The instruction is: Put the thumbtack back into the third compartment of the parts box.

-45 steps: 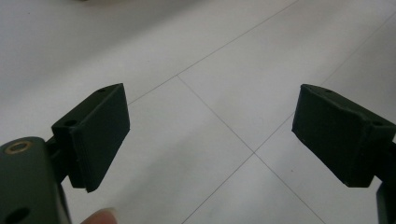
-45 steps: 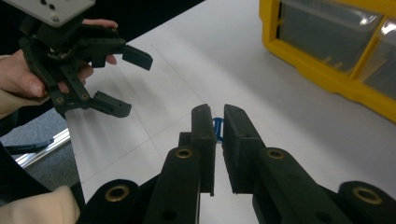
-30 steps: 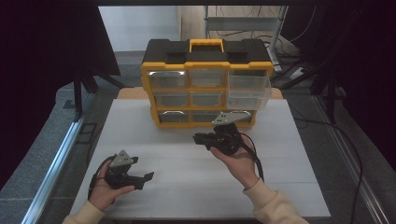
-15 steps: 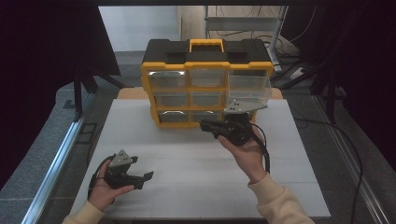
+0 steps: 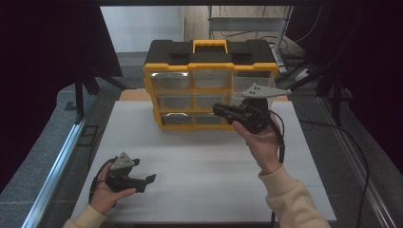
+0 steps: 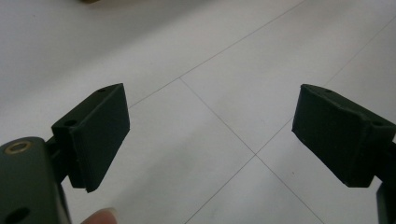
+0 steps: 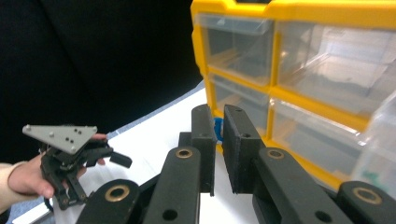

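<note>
The counter (image 5: 199, 166) is a white surface carrying one item: a yellow-and-black drawer organiser (image 5: 209, 83) standing upright at its far middle, handle on top. Its front shows three rows of three clear drawers, nine counted; their contents cannot be made out, save a small blue object (image 7: 217, 129) low in the right gripper view, partly hidden behind the jaws.

Right tongs (image 5: 219, 110): held above the counter in front of the organiser's lower right drawers, pointing to the left across the cabinet face, near it but apart from it. In the right gripper view (image 7: 217, 147) the jaws stand almost together with a narrow gap between the pads. Nothing can be seen gripped; whether the blue object lies between or behind the tips cannot be told.

Left tongs (image 5: 145, 180): low over the near left of the counter, well apart from the organiser. In the left gripper view (image 6: 210, 135) the jaws stand wide apart with bare counter between them; they hold nothing.

Assessment: the step in hand appears to be the approach of the right tongs to a drawer of the organiser. The next move would call for lining the tips up on a drawer's front lip, parting the jaws enough to catch it, and drawing straight outward. The left tongs may need to steady the cabinet.

Count: one organiser, nine drawers, two tongs, two hands.
</note>
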Action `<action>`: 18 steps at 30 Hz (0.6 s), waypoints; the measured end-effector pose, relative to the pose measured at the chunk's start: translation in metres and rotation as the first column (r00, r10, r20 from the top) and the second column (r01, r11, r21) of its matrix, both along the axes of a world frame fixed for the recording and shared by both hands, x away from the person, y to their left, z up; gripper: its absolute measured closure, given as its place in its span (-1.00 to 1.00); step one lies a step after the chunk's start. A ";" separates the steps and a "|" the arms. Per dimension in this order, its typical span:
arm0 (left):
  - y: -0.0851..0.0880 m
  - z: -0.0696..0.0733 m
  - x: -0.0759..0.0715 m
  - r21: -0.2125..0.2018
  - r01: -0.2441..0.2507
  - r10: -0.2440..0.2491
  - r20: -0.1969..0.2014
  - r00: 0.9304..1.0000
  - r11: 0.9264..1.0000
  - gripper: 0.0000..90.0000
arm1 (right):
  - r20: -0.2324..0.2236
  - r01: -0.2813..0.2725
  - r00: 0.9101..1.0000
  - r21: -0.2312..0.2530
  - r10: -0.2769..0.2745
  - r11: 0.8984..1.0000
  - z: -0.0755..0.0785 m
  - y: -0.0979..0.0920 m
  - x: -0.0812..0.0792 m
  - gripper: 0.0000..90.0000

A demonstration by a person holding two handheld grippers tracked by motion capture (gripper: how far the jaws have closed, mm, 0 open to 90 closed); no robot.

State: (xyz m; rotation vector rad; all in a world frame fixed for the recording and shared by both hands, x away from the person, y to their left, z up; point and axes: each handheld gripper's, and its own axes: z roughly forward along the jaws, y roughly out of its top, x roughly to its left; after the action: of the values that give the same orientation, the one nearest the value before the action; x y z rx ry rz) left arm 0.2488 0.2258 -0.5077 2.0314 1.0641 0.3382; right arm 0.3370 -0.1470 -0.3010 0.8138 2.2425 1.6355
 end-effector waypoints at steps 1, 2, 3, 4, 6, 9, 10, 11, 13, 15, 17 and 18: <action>0.000 0.000 0.000 0.000 0.000 0.000 0.000 1.000 1.000 -0.75 | 0.001 0.004 1.000 0.007 -0.004 1.000 0.003 -0.001 0.001 0.85; 0.000 0.000 0.000 0.000 0.000 0.000 0.000 1.000 1.000 -0.74 | 0.004 0.009 1.000 0.006 -0.009 1.000 0.005 -0.002 0.002 0.85; 0.000 0.000 0.000 -0.002 0.000 0.000 0.001 1.000 1.000 -0.74 | 0.008 0.013 1.000 0.005 -0.013 1.000 0.007 -0.003 0.003 0.85; 0.000 0.000 0.000 -0.002 0.000 0.000 0.002 1.000 1.000 -0.74 | 0.009 0.013 1.000 0.011 -0.013 1.000 0.009 -0.004 0.005 0.85; 0.000 0.000 0.000 -0.003 0.001 -0.001 0.002 1.000 1.000 -0.75 | 0.014 0.023 1.000 0.009 -0.023 1.000 0.012 -0.005 0.006 0.85; 0.000 0.001 0.000 0.000 0.003 -0.003 0.003 1.000 1.000 -0.75 | 0.021 0.037 0.999 0.008 -0.038 0.999 0.018 -0.007 0.010 0.85; 0.000 0.001 0.000 -0.003 0.000 0.000 0.004 1.000 1.000 -0.75 | 0.021 0.050 0.999 0.006 -0.050 0.999 0.020 -0.008 0.011 0.85; 0.000 0.001 0.000 -0.003 0.000 0.000 0.005 1.000 1.000 -0.75 | 0.024 0.056 0.998 0.004 -0.056 0.998 0.022 -0.009 0.013 0.85; 0.000 0.001 0.000 -0.001 0.002 -0.002 0.006 1.000 1.000 -0.75 | 0.028 0.070 0.997 0.003 -0.070 0.998 0.026 -0.011 0.017 0.85; 0.000 0.001 0.000 -0.001 0.003 -0.003 0.005 1.000 1.000 -0.75 | 0.028 0.088 0.996 0.000 -0.088 0.996 0.030 -0.014 0.021 0.85; 0.000 0.001 0.000 -0.001 0.004 -0.004 0.005 1.000 1.000 -0.75 | 0.027 0.098 0.995 0.003 -0.098 0.995 0.033 -0.017 0.024 0.85; 0.000 0.001 0.000 -0.001 0.004 -0.004 0.005 1.000 1.000 -0.75 | 0.027 0.107 0.994 -0.001 -0.107 0.994 0.034 -0.019 0.026 0.85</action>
State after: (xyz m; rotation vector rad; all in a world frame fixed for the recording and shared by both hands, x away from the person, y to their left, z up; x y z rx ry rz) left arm 0.2485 0.2262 -0.5066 2.0302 1.0570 0.3408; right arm 0.3625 -0.1660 -0.2667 0.8891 2.1432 1.5855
